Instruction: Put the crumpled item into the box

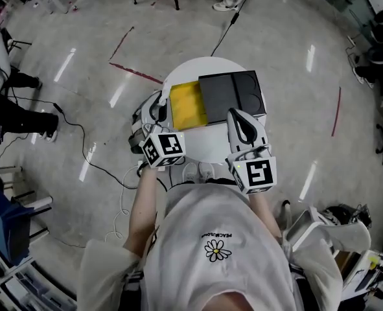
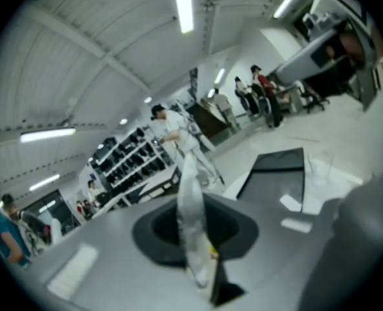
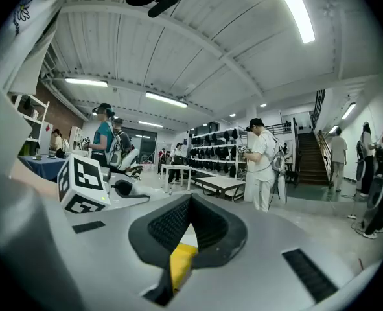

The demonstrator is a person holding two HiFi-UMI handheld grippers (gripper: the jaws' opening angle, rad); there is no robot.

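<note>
Plainly the left gripper is pressed together on a thin, silvery crumpled strip, which stands edge-on between its jaws. This looks to be the task's thing, though blur keeps me from saying what it is made of. In the head view that gripper sits at the left edge of the round white surface, just beside a yellow sheet. The black box lies against the sheet's other side. The right gripper has its ribbed jaws pressed together, with nothing gripped that I can see; a patch of yellow shows low between them. It hovers near the right corner of the box.

I judge the strip light, limp and likely slippery, apt to spring open or slide out of a loose pinch. A firm hold across its bunched middle suits it best, and it should drop freely once let go above the box.
</note>
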